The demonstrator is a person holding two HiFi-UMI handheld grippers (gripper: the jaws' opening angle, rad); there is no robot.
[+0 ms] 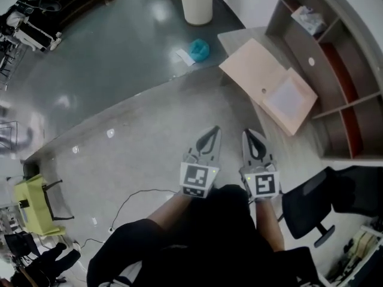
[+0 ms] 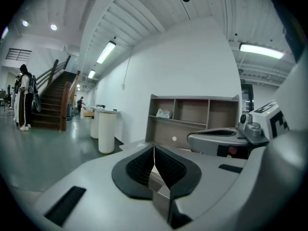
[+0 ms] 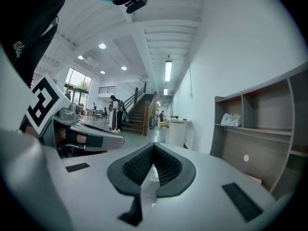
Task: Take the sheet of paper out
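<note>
At lower centre, the left gripper point(image 1: 212, 130) and right gripper point(image 1: 251, 133), fingers pressed together and empty, point toward the peach folder point(image 1: 254, 70) at upper right

Open floor point(image 1: 149, 130) straight ahead of the left fingers point(image 1: 208, 140) and to their left. Ahead-right of the right fingers point(image 1: 256, 143): worktop point(image 1: 234, 39) with a flat folder point(image 1: 257, 70) on it. Shelf unit point(image 1: 335, 58) blocks further right. Office chair point(image 1: 308, 205) behind-right. Only a narrow gap between the two finger pairs.

Grey shelf unit point(image 1: 335, 70) near black office chair point(image 1: 311, 211); teal bundle point(image 1: 199, 49) on floor.
</note>
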